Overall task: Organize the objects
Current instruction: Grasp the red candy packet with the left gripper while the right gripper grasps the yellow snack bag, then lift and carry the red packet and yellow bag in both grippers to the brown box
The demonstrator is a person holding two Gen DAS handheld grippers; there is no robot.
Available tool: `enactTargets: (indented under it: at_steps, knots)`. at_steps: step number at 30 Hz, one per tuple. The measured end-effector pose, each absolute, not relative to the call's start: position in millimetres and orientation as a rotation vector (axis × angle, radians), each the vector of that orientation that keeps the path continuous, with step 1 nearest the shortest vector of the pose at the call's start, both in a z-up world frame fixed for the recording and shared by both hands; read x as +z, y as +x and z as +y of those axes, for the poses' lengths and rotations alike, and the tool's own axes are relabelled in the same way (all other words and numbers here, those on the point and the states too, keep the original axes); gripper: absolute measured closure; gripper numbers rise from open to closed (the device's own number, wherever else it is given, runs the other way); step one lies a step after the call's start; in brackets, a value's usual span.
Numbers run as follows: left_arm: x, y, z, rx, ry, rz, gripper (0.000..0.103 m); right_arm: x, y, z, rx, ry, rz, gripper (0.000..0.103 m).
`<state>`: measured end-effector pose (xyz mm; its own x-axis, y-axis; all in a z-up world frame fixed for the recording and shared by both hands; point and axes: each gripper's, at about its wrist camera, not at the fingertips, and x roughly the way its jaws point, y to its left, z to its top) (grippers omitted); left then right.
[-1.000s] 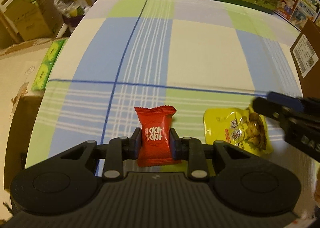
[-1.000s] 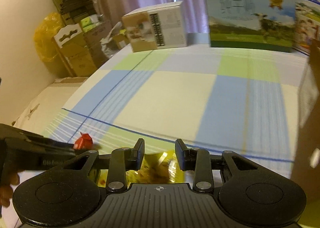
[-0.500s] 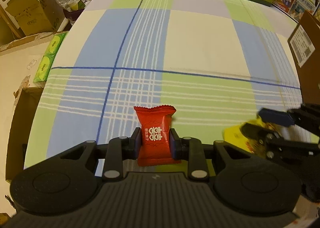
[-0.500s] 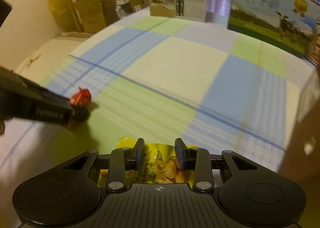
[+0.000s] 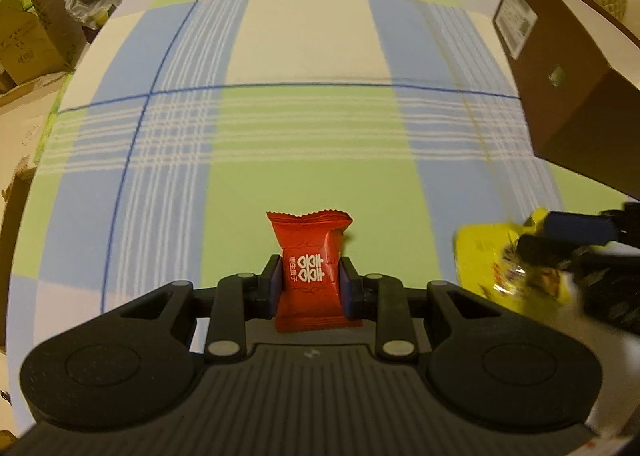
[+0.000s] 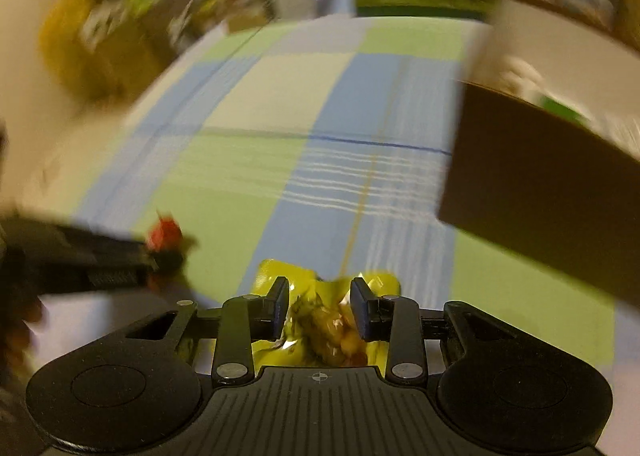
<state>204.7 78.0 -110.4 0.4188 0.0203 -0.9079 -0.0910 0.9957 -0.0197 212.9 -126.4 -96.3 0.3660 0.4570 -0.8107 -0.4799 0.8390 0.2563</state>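
Between left tongs (image 5: 310, 287), red packet (image 5: 312, 270)

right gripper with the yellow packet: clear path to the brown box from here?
Probably yes. The right gripper is shut on the yellow packet, and the brown box sits ahead to its right with only bare tablecloth between. The left gripper is off to the other side.
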Motion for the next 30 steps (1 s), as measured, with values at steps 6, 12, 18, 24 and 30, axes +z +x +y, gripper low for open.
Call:
enactTargets:
  at_steps: [6,12,18,24,30]
  knots:
    - [-110.3,198.4,75.2,0.066,-0.071,1.139,0.079,-100.5,190.7,-188.7,0.475,0.515,1.13,0.064]
    - [-110.6,198.4,75.5,0.065,-0.066,1.137,0.078,-123.3,189.3,-198.6,0.436,0.791,1.178,0.063]
    - [-111.5,199.9,74.5,0.06,-0.061,1.133,0.077,-143.3,204.5,-198.0,0.384,0.848,1.21,0.063]
    - [-111.9,201.3,73.2,0.051,-0.05,1.129,0.077,-148.0,221.2,-200.0,0.35,0.892,1.145,0.063]
    - [-112.7,204.0,71.1,0.044,-0.04,1.125,0.077,-153.9,233.9,-185.9,0.381,0.877,1.12,0.063]
